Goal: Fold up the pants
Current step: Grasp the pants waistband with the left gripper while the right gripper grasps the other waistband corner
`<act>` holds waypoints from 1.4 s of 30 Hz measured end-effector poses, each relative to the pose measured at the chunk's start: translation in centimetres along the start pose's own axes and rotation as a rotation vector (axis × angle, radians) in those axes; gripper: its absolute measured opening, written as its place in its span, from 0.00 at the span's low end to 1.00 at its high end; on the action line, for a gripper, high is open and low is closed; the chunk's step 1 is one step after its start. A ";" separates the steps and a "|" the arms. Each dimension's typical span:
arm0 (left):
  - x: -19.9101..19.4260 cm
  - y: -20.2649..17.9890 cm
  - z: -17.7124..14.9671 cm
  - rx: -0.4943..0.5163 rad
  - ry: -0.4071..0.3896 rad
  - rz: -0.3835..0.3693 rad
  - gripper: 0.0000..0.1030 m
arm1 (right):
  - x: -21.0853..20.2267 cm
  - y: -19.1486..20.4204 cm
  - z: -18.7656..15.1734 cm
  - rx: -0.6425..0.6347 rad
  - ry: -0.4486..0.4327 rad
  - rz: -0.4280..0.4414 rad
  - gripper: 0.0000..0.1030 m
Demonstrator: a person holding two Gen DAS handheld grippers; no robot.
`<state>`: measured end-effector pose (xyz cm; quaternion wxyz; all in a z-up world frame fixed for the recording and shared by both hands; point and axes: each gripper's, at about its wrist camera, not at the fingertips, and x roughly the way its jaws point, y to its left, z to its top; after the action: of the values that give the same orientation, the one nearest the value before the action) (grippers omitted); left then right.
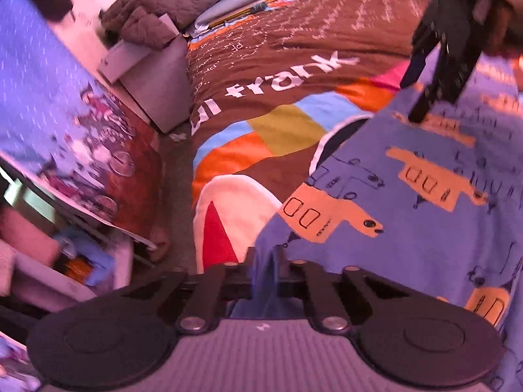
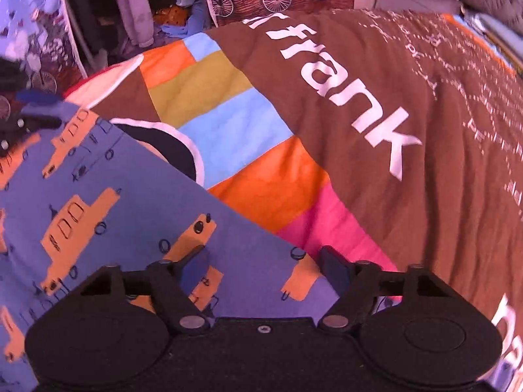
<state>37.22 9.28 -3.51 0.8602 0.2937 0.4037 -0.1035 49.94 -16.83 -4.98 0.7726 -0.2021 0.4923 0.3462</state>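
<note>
The blue pants (image 1: 425, 215) with orange submarine prints lie spread on the bed at the right of the left wrist view. They fill the lower left of the right wrist view (image 2: 108, 215). My left gripper (image 1: 265, 261) is shut on a pinched fold of the pants' edge. My right gripper (image 2: 264, 264) is open, its fingers spread just above the pants near their edge. The right gripper also shows in the left wrist view (image 1: 438, 75), over the far part of the pants. The left gripper shows at the left edge of the right wrist view (image 2: 19, 124).
The bed has a brown patchwork cover (image 1: 278, 75) with white lettering, also in the right wrist view (image 2: 408, 98). A grey quilted jacket (image 1: 163, 9) lies at the bed's far end. A bicycle-print panel (image 1: 65, 124) and clutter stand beside the bed across a narrow floor strip.
</note>
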 end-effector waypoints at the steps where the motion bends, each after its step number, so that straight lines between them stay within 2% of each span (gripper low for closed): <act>1: 0.0 -0.2 0.3 0.000 0.008 0.017 0.05 | -0.2 0.1 -0.1 0.010 -0.011 0.004 0.53; 3: -0.1 -0.2 0.7 -0.025 0.019 0.050 0.03 | -0.6 0.3 -0.2 0.051 -0.036 0.014 0.15; 5: -0.6 0.0 0.9 -0.040 0.003 0.066 0.02 | -0.8 0.7 -0.1 0.051 -0.053 0.002 0.05; 9: -1.3 1.0 1.6 -0.078 -0.035 0.109 0.02 | -1.5 2.3 0.8 -0.020 -0.108 -0.069 0.01; 12: -0.4 1.9 1.6 -0.147 -0.043 0.152 0.02 | -2.4 2.1 1.5 0.016 -0.216 -0.097 0.01; 13: 0.4 2.2 1.4 -0.176 -0.033 0.141 0.02 | -2.0 1.7 1.6 0.043 -0.228 -0.103 0.01; 16: 2.0 2.8 0.4 -0.240 -0.024 0.125 0.17 | 0.3 1.4 1.2 0.078 -0.181 -0.089 0.05; 18: 1.7 3.5 -0.3 -0.268 -0.047 0.115 0.42 | 0.4 1.3 0.8 0.089 -0.187 -0.075 0.14; 19: 1.3 4.0 -0.6 -0.277 -0.063 0.094 0.48 | -0.1 1.0 0.7 0.101 -0.206 -0.054 0.18; 20: 0.8 4.8 -0.8 -0.285 -0.080 0.056 0.54 | -0.6 0.5 0.7 0.118 -0.224 -0.020 0.31; 21: 0.5 5.4 -0.9 -0.290 -0.091 0.030 0.54 | -1.1 0.1 0.9 0.126 -0.238 0.007 0.46; 23: -0.2 6.5 -1.2 -0.293 -0.108 -0.001 0.54 | -1.8 -0.2 1.4 0.104 -0.250 0.031 0.56; 25: -0.6 7.1 -1.4 -0.288 -0.116 -0.013 0.54 | -1.8 0.1 1.8 0.079 -0.243 0.029 0.56; 28: -0.2 7.5 -1.5 -0.268 -0.082 -0.039 0.54 | -0.9 0.8 2.4 0.039 -0.215 0.020 0.56; 29: 0.2 7.4 -1.5 -0.254 -0.045 -0.051 0.53 | -0.4 1.0 2.4 0.030 -0.202 0.019 0.56; 31: 1.2 7.0 -1.5 -0.236 0.026 -0.059 0.41 | 1.0 1.3 2.2 0.033 -0.136 0.011 0.53; 32: 1.3 6.5 -1.4 -0.220 0.040 -0.055 0.26 | 1.6 1.3 2.1 0.046 -0.117 0.000 0.50; 33: 1.2 6.1 -1.2 -0.209 0.037 -0.051 0.04 | 1.5 1.4 2.0 0.062 -0.131 -0.002 0.42; 34: 1.0 5.6 -0.8 -0.206 0.043 -0.053 0.02 | 1.4 1.5 2.0 0.071 -0.136 0.005 0.34; 35: 0.9 5.2 -0.5 -0.202 0.054 -0.041 0.01 | 1.2 1.8 2.0 0.080 -0.134 0.008 0.11; 36: 0.7 4.6 -0.1 -0.183 0.064 -0.015 0.00 | 0.9 2.1 2.0 0.085 -0.129 -0.007 0.04; 39: -0.7 4.0 0.5 -0.160 0.050 0.022 0.00 | -0.3 3.7 1.8 0.047 -0.132 -0.068 0.01; 42: -2.8 4.2 0.9 -0.167 0.026 0.051 0.00 | -2.6 5.2 1.1 0.043 -0.172 -0.119 0.01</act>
<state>37.74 11.98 0.79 0.8788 0.2324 0.4145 -0.0437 46.13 -13.46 -1.96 0.8354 -0.1839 0.4184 0.3054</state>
